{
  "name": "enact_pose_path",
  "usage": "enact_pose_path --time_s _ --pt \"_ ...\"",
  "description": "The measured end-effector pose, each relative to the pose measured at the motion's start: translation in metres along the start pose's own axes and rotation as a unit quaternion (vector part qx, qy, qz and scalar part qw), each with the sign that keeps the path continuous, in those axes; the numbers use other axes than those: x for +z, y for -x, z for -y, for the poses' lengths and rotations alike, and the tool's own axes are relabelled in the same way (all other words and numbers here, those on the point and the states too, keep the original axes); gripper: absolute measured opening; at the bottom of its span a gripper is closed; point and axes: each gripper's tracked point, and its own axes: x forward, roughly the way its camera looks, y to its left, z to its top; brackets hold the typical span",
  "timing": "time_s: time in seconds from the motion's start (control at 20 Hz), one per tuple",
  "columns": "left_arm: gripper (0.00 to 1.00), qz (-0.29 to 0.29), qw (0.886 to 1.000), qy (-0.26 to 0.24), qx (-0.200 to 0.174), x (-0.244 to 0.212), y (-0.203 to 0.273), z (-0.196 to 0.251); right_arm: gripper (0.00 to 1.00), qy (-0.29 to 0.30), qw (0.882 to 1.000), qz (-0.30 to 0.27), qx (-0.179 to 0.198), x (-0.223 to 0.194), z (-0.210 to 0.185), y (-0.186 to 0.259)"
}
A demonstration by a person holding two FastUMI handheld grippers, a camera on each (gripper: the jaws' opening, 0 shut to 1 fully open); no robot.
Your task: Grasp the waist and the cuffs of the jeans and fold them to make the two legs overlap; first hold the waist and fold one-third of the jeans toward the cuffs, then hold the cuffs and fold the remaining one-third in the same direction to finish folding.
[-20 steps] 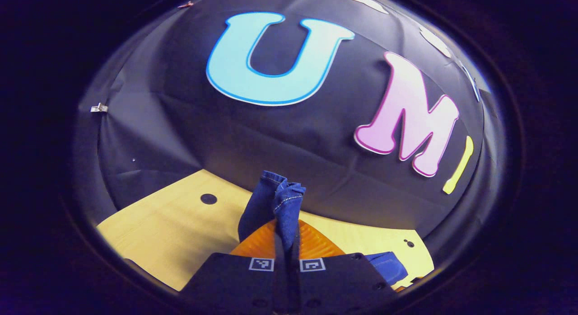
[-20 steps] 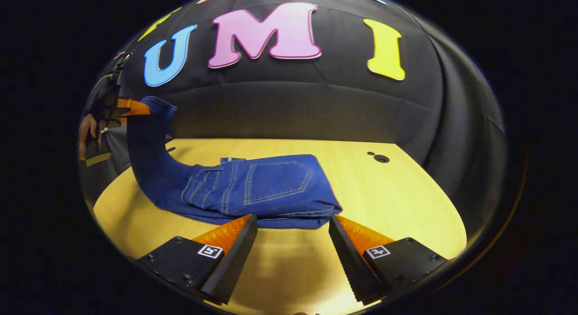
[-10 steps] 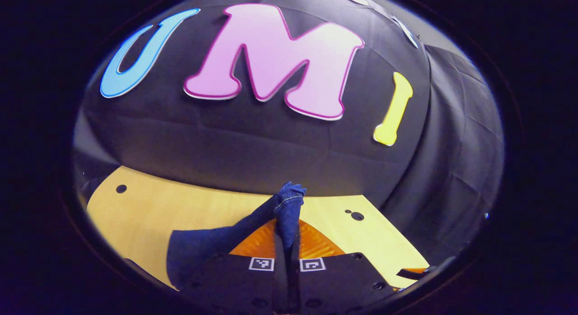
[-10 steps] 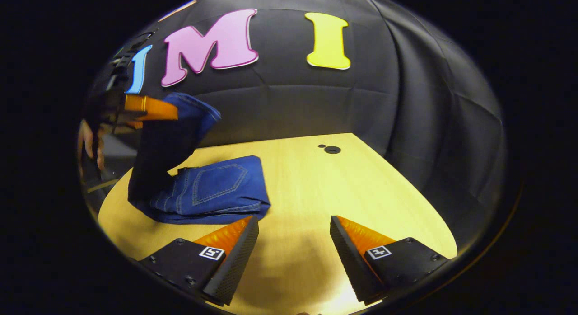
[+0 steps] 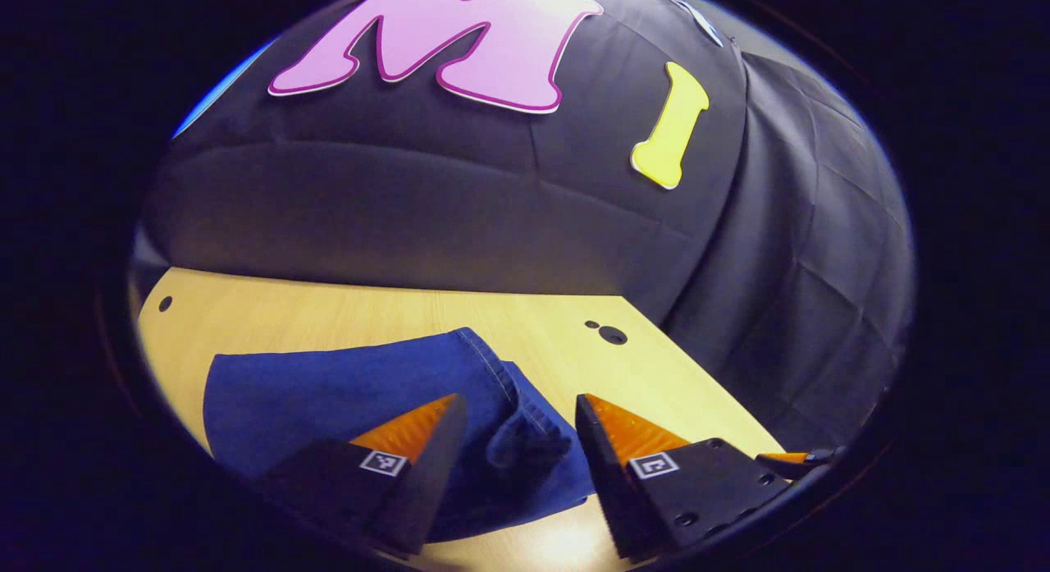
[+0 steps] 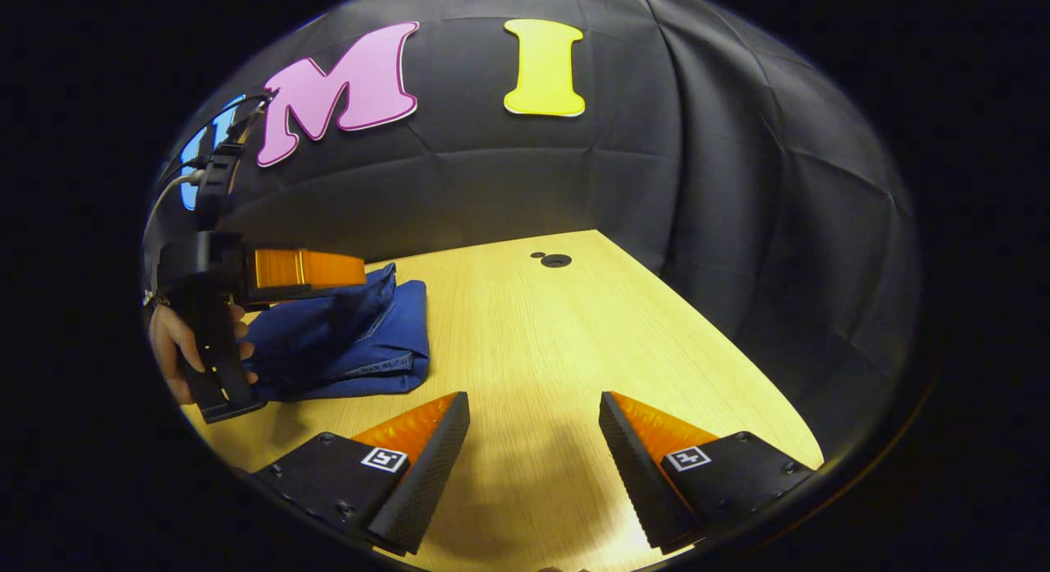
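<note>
In the left gripper view, my left gripper is hanging just above the jeans, its jaws spread wide with nothing pressed between them. The cuffs, their stitched hems showing, are lying rumpled in the gap between my two fingers, and I cannot tell whether either finger is brushing the denim. The jeans are lying flat on the wooden table, stretching away to the left of my fingers. A round hole is sitting in the tabletop farther off, near the black wall cloth.

In the right gripper view, my right gripper is hovering over bare table, jaws standing wide apart and touching nothing. The jeans are lying as a folded bundle at the left side of the table, well apart from these fingers. My left gripper is reaching in from the left just over the top layer of that bundle, and my hand is wrapping its handle at the table's edge.
</note>
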Motion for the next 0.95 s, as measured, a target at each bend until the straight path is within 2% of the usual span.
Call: enact_pose_path --time_s 0.05,0.1,0.3,0.4,0.5,0.65,0.8,0.95 --pt "0.93 -0.004 1.000 -0.011 -0.003 0.003 0.003 0.001 0.98 -0.004 1.000 -0.003 0.001 0.002 -0.001 0.002" --pt "0.98 -0.005 1.000 -0.025 0.004 0.004 0.012 0.001 0.98 -0.009 1.000 -0.007 0.003 0.005 -0.003 0.006" --pt "0.97 0.014 0.999 -0.042 0.007 0.031 0.071 0.004 0.98 -0.008 1.000 0.007 0.013 0.040 -0.009 0.031" --pt "0.97 0.036 0.998 -0.041 0.015 0.047 0.109 0.001 0.98 -0.010 0.999 0.037 0.023 0.073 -0.017 0.047" --pt "0.97 0.051 0.997 -0.056 0.006 0.059 0.146 0.000 0.98 -0.005 0.998 0.055 0.031 0.099 -0.027 0.066" --pt "0.97 0.084 0.992 -0.090 0.030 0.087 0.203 -0.022 0.97 0.003 0.995 0.088 0.048 0.137 -0.048 0.100" --pt "0.97 0.117 0.989 -0.071 0.054 0.105 0.266 -0.035 0.97 0.026 0.990 0.126 0.057 0.163 -0.065 0.136" --pt "0.96 0.146 0.985 -0.054 0.075 0.113 0.313 -0.049 0.97 0.040 0.980 0.188 0.047 0.200 -0.069 0.181"
